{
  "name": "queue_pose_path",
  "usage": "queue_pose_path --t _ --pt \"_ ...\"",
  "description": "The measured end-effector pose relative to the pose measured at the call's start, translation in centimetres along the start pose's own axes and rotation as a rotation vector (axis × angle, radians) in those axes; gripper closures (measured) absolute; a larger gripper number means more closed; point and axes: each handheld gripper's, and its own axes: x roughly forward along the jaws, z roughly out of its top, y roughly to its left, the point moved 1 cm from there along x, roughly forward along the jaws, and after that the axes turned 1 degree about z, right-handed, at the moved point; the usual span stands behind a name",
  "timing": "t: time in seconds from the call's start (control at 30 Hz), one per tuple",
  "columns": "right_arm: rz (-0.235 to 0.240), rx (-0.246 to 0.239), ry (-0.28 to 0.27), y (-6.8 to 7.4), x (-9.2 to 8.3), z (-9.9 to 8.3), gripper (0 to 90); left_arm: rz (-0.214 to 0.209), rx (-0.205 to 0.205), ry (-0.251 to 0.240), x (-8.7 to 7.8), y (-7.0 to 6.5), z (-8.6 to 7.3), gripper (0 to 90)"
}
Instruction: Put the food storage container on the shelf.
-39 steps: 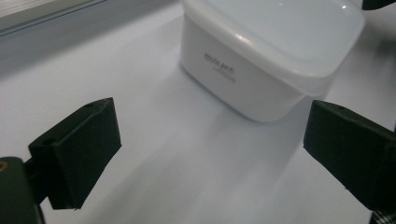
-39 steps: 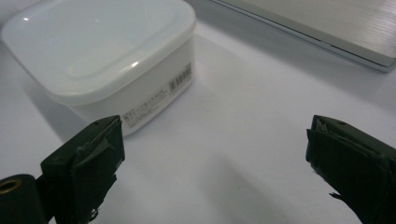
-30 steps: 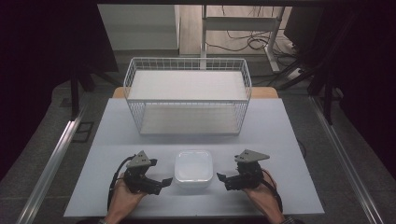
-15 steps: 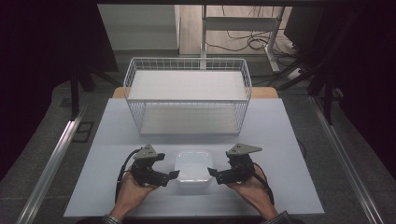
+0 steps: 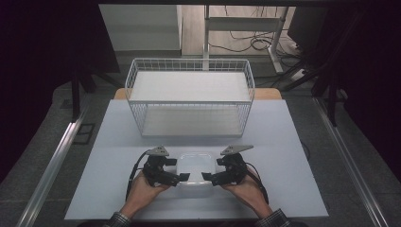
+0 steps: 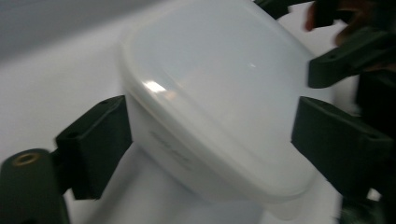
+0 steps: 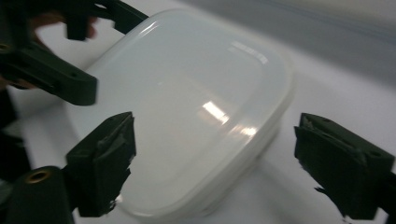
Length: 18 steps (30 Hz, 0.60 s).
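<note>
Your left tongs [image 5: 184, 177] and right tongs [image 5: 207, 177] have just been closing, jaws spread around the lidded plastic container [image 5: 193, 169] without pressing it. It sits near the worktop's [image 5: 293, 142] front edge, the wire basket [image 5: 189, 97] well behind.

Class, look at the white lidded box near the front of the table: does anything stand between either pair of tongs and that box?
Nothing visible does. The left tongs and right tongs flank the white lidded box from opposite sides, jaws open and just been closing, with only bare table around it.
</note>
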Motion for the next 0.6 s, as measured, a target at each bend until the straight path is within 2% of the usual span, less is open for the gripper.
queue_pose_path --t 0.03,0.1,0.13,0.17,0.2,0.23,0.27,0.3,0.33,0.37,0.4,0.43,0.6 --pt "0.043 0.033 0.019 -0.1 0.0 -0.2 17.9 -0.007 -0.011 0.018 -0.2 -0.2 -0.1 13.0" --pt "0.052 0.039 0.022 -0.1 0.0 -0.3 18.7 0.000 -0.009 0.019 -0.4 -0.5 -0.2 14.5" --pt "0.047 0.053 0.029 0.1 -0.4 -0.4 24.6 0.002 -0.013 0.020 -0.6 -0.6 -0.2 23.7" --pt "0.037 0.055 0.030 0.1 -0.8 -0.5 30.6 0.011 -0.022 0.010 -1.3 -0.8 -0.3 29.0" --pt "0.037 0.055 0.030 0.1 -0.8 -0.5 30.6 0.011 -0.022 0.010 -1.3 -0.8 -0.3 35.0" --pt "0.007 0.063 0.010 0.3 -1.7 -0.5 45.4 0.030 -0.024 -0.013 -1.9 -1.1 -0.5 42.5" --pt "0.007 0.063 0.010 0.3 -1.7 -0.5 45.4 0.030 -0.024 -0.013 -1.9 -1.1 -0.5 48.1" --pt "-0.004 0.080 -0.004 0.4 -2.3 -0.7 53.0 0.037 -0.025 -0.018 -2.3 -1.3 -0.6 51.5" --pt "-0.004 0.080 -0.004 0.4 -2.3 -0.7 53.0 0.037 -0.025 -0.018 -2.3 -1.3 -0.6 53.8" --pt "0.001 0.118 -0.011 0.4 -2.7 -0.8 58.6 0.029 -0.047 -0.036 -2.6 -1.3 -0.8 57.3" --pt "-0.001 0.131 -0.016 0.4 -2.9 -0.9 60.6 0.029 -0.047 -0.036 -2.6 -1.3 -0.8 60.5" --pt "-0.009 0.138 -0.023 0.6 -3.0 -0.9 62.6 0.025 -0.067 -0.048 -2.8 -1.2 -0.9 63.1" --pt "-0.031 0.178 -0.056 0.9 -3.4 -0.9 70.2 0.049 -0.093 -0.070 -3.2 -1.6 -0.9 72.2"
